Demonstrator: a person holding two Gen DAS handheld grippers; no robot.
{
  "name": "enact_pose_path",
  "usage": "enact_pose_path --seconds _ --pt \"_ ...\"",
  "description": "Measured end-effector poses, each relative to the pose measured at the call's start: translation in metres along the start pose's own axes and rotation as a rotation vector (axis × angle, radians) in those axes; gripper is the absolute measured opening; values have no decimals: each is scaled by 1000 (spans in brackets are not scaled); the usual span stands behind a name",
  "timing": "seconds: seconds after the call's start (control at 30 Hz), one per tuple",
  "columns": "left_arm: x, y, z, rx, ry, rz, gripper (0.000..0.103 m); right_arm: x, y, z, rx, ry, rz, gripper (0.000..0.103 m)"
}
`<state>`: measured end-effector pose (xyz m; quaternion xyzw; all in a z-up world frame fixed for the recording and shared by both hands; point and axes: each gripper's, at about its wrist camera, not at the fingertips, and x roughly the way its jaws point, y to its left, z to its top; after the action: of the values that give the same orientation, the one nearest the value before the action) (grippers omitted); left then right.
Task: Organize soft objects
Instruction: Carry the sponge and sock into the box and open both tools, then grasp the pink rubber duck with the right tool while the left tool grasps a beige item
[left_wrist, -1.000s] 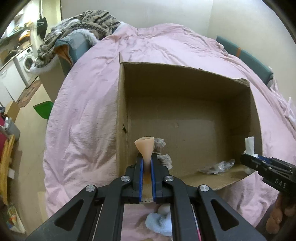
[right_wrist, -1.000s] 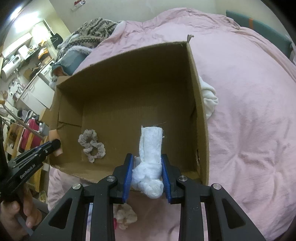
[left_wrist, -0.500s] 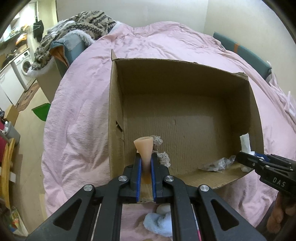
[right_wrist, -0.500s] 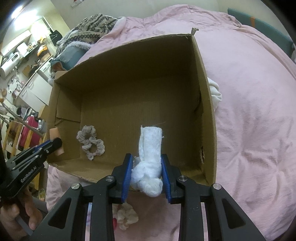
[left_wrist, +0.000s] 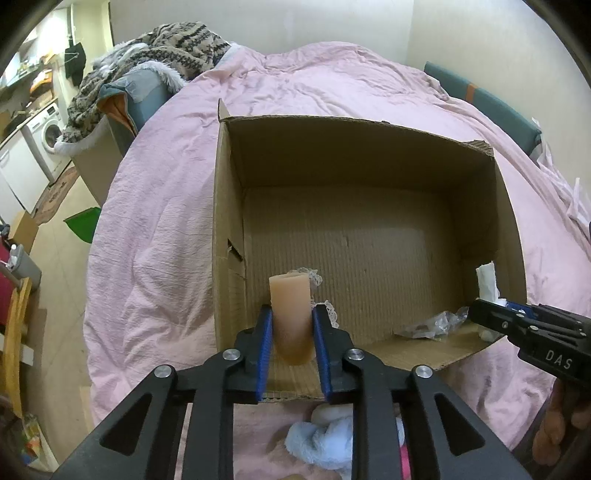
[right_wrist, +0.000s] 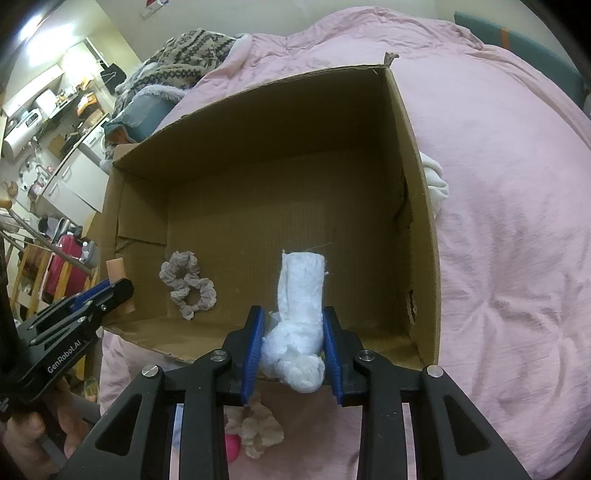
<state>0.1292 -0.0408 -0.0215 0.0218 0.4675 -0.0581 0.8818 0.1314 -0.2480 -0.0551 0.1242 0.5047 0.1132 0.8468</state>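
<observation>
Pink-quilted bed (left_wrist: 295, 96), cream walls (left_wrist: 295, 22)

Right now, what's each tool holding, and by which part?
Left tool: tan soft piece, gripped near its lower end. Right tool: white rolled cloth, gripped at its bunched lower end. Both over the cardboard box's near edge.

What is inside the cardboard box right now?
On the cardboard box floor lie a grey scrunchie and a clear plastic wrapper. The near strip of floor is hidden behind the held white cloth roll, tan sponge and the grippers.

Clear wrapper's (left_wrist: 434, 325) contents unreadable; scrunchie (left_wrist: 319, 295) perhaps half hidden.
</observation>
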Motion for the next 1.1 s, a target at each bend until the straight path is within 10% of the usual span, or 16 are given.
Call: enact_pose_path --seconds 0.1,0.2,0.33,1.1 --pt "-1 -1 0 0 0 -6 25 -1 0 0 2 -1 18 35" --pt "-3 -2 -1 8 -14 0 43 -5 -1 1 13 -28 38 67" --pt "-8 -3 0 13 -41 10 61 -14 -2 2 25 -72 57 70" --pt "-32 16 -9 -25 -43 73 61 -30 -4 -8 36 -73 18 70"
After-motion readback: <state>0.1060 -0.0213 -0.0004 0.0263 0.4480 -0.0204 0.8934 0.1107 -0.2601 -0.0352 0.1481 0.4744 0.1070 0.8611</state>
